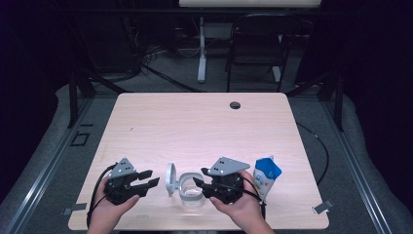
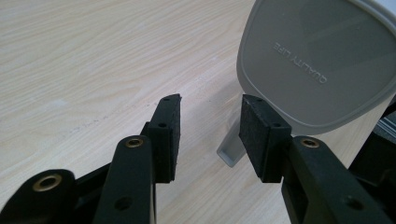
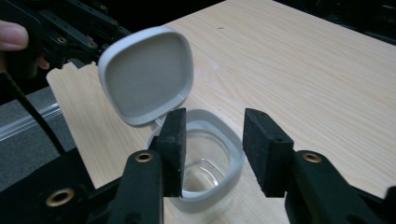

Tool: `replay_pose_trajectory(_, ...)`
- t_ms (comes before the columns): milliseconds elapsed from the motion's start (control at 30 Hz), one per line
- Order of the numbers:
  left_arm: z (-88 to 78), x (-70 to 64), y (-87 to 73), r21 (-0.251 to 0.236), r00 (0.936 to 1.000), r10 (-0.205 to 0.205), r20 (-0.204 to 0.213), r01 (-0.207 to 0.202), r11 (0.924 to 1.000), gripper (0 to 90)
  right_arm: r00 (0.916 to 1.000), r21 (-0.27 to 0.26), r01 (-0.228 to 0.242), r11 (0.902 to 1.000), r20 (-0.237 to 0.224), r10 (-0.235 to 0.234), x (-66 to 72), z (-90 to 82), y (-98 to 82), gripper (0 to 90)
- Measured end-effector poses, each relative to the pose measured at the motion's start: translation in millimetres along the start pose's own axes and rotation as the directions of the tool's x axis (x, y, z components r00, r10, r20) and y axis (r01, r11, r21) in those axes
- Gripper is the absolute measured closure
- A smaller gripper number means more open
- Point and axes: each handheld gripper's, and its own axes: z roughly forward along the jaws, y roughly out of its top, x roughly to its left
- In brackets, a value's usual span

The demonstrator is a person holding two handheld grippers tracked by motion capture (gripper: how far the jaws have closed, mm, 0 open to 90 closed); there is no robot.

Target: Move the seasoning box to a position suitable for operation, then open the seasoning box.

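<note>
Right hand-held gripper [image 3: 212, 149] open just beside jar [image 3: 205, 161].

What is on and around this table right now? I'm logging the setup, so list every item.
container: one, clear with white rim, near edge of table, open
lid: one, grey-white, hinged, standing up at the container's left
carton: one, blue and white, right of the container
table: one, light wood, dark hole near far edge
chair: one, dark, behind the table
left gripper: one, black, open, empty, left of the lid
right gripper: one, black, open, at the container's rim
hands: two, holding the grippers
</note>
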Motion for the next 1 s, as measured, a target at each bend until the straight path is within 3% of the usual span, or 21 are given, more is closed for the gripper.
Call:
replay_pose_trajectory(433,-0.3,7.8,3.0,-0.013,0.9998,-0.017,-0.013,0.017,0.9998,57.7,0.9945,-0.045,-0.077,0.9960,0.068,0.080,-19.9,-23.3,-28.7,52.9)
replay_pose_trajectory(700,7.2,11.1,8.0,-0.010,0.9996,-0.027,-0.004,0.027,0.9996,57.0,0.9887,-0.013,-0.123,0.9923,0.084,0.124,-28.6,-31.1,-51.3,50.0)
replay_pose_trajectory(867,8.5,9.9,10.7,-0.018,0.9996,-0.028,0.001,0.028,0.9994,56.5,0.9849,-0.019,-0.144,0.9894,0.094,0.145,-31.9,-39.2,-60.1,49.7)
replay_pose_trajectory(1000,8.3,10.6,11.5,-0.022,0.9996,-0.029,0.006,0.029,0.9993,53.8,0.9850,-0.005,-0.138,0.9904,0.104,0.138,-30.7,-46.0,-64.1,48.9)
